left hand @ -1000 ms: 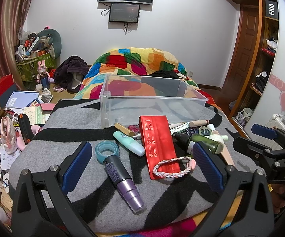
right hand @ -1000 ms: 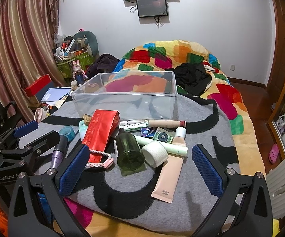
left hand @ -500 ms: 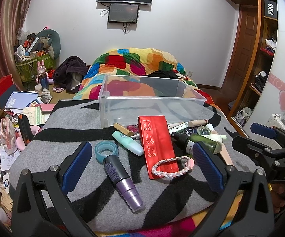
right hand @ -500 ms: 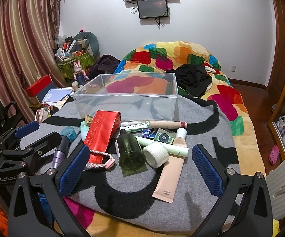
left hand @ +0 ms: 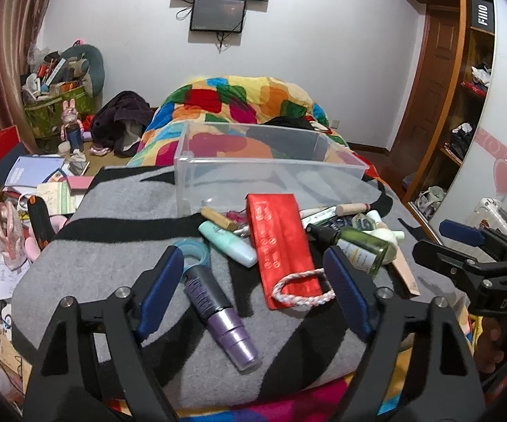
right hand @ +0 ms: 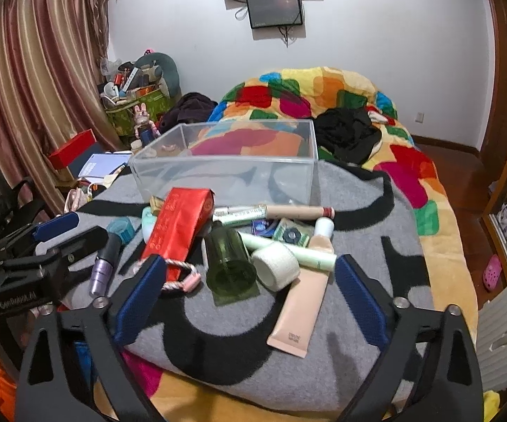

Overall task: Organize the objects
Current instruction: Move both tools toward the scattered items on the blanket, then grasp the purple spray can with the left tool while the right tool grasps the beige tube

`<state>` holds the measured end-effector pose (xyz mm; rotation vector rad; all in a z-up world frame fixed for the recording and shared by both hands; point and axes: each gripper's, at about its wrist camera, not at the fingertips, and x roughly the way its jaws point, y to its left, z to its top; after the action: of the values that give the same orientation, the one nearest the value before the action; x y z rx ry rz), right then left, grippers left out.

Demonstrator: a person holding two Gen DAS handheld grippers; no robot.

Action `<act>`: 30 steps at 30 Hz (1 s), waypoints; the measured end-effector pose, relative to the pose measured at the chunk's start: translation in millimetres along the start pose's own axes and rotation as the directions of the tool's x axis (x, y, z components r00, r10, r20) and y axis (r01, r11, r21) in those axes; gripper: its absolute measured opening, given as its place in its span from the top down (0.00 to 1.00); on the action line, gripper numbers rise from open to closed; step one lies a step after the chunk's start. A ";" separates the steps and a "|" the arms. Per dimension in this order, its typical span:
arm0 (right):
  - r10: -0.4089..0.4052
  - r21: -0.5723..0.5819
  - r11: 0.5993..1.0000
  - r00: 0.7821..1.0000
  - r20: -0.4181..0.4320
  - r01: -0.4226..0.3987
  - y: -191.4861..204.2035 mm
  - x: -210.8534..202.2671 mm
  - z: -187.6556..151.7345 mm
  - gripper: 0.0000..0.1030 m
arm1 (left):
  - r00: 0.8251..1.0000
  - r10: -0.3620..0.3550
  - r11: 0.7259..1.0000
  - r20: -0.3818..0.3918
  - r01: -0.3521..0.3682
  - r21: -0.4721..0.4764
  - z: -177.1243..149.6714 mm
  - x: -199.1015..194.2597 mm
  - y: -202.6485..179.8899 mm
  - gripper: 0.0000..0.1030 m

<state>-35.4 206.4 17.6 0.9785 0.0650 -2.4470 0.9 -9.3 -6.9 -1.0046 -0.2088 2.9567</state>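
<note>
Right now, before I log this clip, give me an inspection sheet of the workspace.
Surface: grey blanket with black bands spread over a bed.
Job's things: clear plastic bin, apparently empty; in front of it lie a red packet, purple bottle, green bottle, peach tube, white tape roll and braided loop.
Clutter: more tubes and small packets, overlapping.
Grippers: left claw and right claw hover over the pile, jaws closing, pressing on nothing.
Cables: wires hang under the wall screen.
Surroundings: patchwork quilt, curtain, cluttered floor left of the bed.
</note>
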 end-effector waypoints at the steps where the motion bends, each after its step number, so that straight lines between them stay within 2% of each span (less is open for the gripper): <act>1: -0.006 0.001 1.000 1.000 -0.010 0.006 -3.0 1.7 -2.6 0.17 | 1.000 0.006 1.000 -0.003 -0.006 -0.006 -1.5 -0.1 3.1 0.22; 4: -0.022 0.009 1.000 0.999 -0.046 0.023 -12.3 7.2 -12.5 0.24 | 0.999 0.030 0.999 -0.023 -0.031 -0.041 -6.7 0.5 17.1 0.25; 10: -0.045 0.041 0.998 0.993 -0.111 0.050 -31.0 20.2 -30.8 0.33 | 0.995 0.044 0.992 -0.086 -0.054 -0.114 -21.8 7.4 42.3 0.26; 21: -0.084 0.079 0.992 0.984 -0.156 0.097 -38.0 50.7 -27.5 0.44 | 0.989 0.081 0.987 -0.126 -0.098 -0.131 -13.2 41.2 44.1 0.27; 24: -0.109 0.074 0.990 0.982 -0.153 0.121 -40.0 53.8 -27.8 0.52 | 0.985 0.062 0.986 -0.158 -0.085 -0.144 -14.1 50.4 46.5 0.37; 26: -0.111 0.069 0.990 0.983 -0.148 0.123 -40.1 52.6 -28.7 0.54 | 0.985 0.047 0.986 -0.168 -0.073 -0.152 -18.4 50.5 47.0 0.38; 28: -0.127 0.054 0.989 0.981 -0.144 0.136 -39.3 51.5 -30.0 0.65 | 0.986 0.051 0.987 -0.158 -0.074 -0.146 -22.3 44.8 46.4 0.38; 30: -0.130 0.050 0.989 0.982 -0.140 0.138 -39.8 49.6 -31.0 0.71 | 0.987 0.039 0.986 -0.154 -0.063 -0.154 -27.3 38.2 46.1 0.38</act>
<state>-64.9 226.6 -43.5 1.2024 0.1089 -2.5129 -11.4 -49.6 -57.5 -1.2633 -0.4270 2.9296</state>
